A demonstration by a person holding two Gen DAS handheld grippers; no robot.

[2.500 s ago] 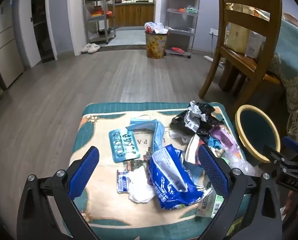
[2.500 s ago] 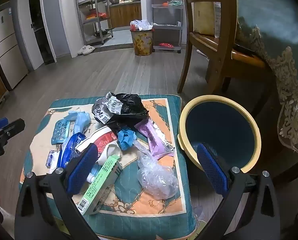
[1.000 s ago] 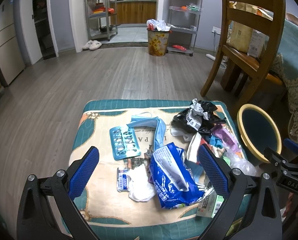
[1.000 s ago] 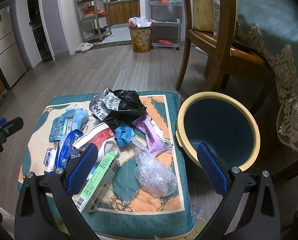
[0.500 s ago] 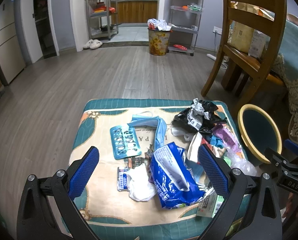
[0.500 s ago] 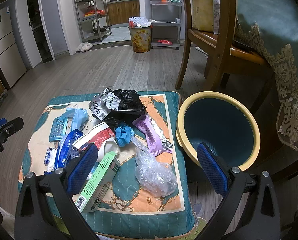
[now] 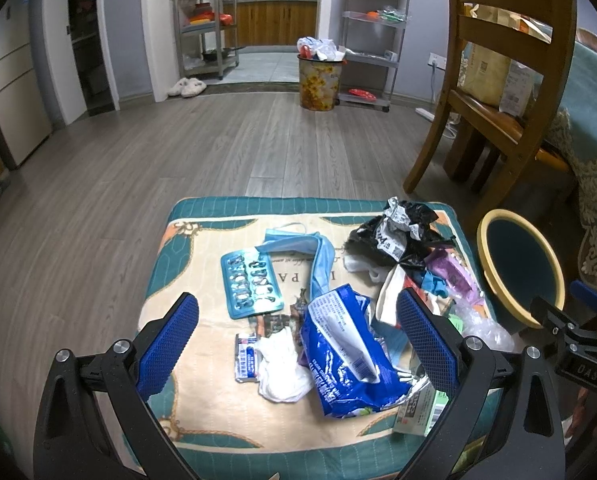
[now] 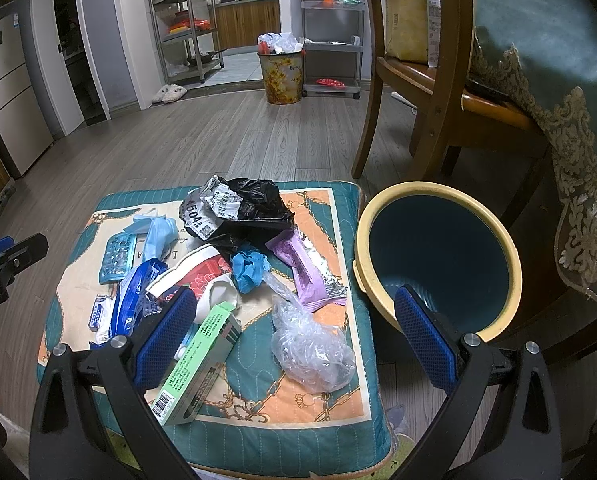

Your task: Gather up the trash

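The left gripper [image 7: 296, 340] is hovering with its jaws spread wide and gripping nothing, above the near edge of a patterned cushion [image 7: 186, 264] that is lying on the wood floor. Ahead of its left finger, a teal blister pack [image 7: 250, 283] is lying flat, with a small blue-and-white packet [image 7: 246, 360] sitting nearer, just beside a crumpled white tissue [image 7: 282, 368]. Straight ahead, a light blue face mask [image 7: 310, 250] is draping over the cushion, and between the fingers a blue foil bag [image 7: 346, 352] is lying crumpled, touching the tissue.

The right gripper [image 8: 294, 324] is also standing wide apart and empty. Behind its left finger, a green box [image 8: 198, 356] is lying tilted near the cushion's front edge. Ahead of it, a red-and-white wrapper [image 8: 194, 272] is lying under a crumpled blue glove [image 8: 248, 266]; farther ahead, a black bag [image 8: 254, 200] with white labels is bunching up. Between the fingers, a clear plastic wad [image 8: 310, 346] is resting, with a purple wrapper [image 8: 306, 272] just beyond it. Behind the right finger, a yellow-rimmed bin [image 8: 378, 280] is standing just beside the cushion, near a wooden chair [image 8: 430, 80].
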